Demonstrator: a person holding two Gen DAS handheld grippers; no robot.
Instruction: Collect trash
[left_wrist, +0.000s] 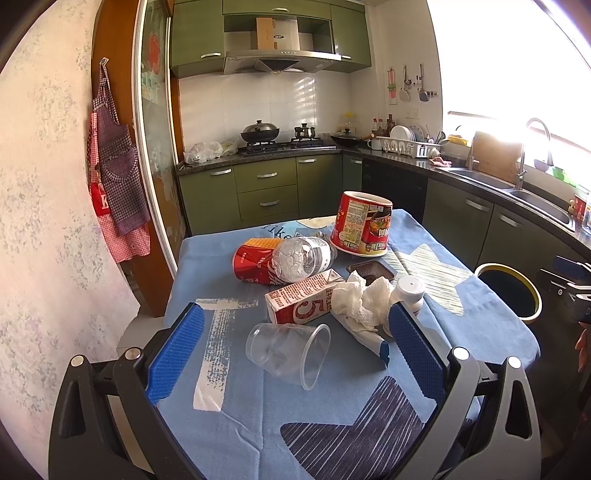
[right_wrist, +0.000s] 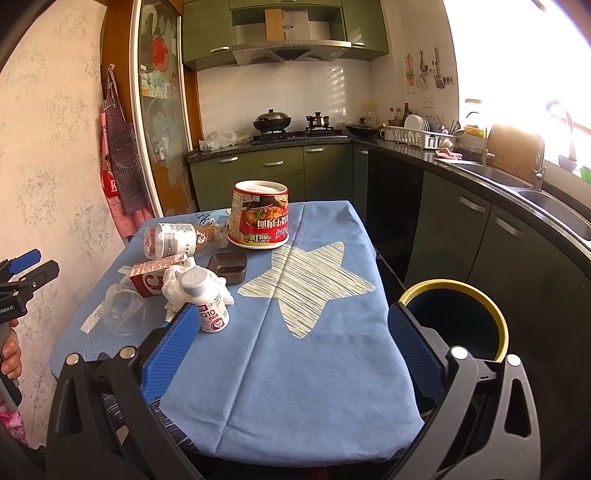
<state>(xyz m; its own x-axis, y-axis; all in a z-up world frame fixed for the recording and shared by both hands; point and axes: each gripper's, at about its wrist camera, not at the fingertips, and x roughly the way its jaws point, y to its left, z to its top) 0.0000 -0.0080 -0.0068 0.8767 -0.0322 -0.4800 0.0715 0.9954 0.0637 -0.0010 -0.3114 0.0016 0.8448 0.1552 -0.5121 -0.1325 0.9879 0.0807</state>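
In a green-cabinet kitchen, the table (right_wrist: 295, 369) wears a blue star-print cloth. Trash clusters at its left: an upturned noodle bowl (left_wrist: 360, 229), plastic bottle (left_wrist: 304, 256), red carton (left_wrist: 301, 301), crumpled tissue (left_wrist: 364, 301), clear cup (left_wrist: 290, 352) on its side, empty. Right of the table, a yellow-rimmed bin (right_wrist: 458, 314). Left tongs (left_wrist: 295, 332) spread wide, right tongs (right_wrist: 291, 325) spread too, both empty.

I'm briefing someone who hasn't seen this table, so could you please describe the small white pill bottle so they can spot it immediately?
On the blue star-print tablecloth, find the litter cluster at its left side. At the cluster's edge nearest the pale star stands the pill bottle, upright against the crumpled tissue. It alone is white with a white cap and a label reading Q10.
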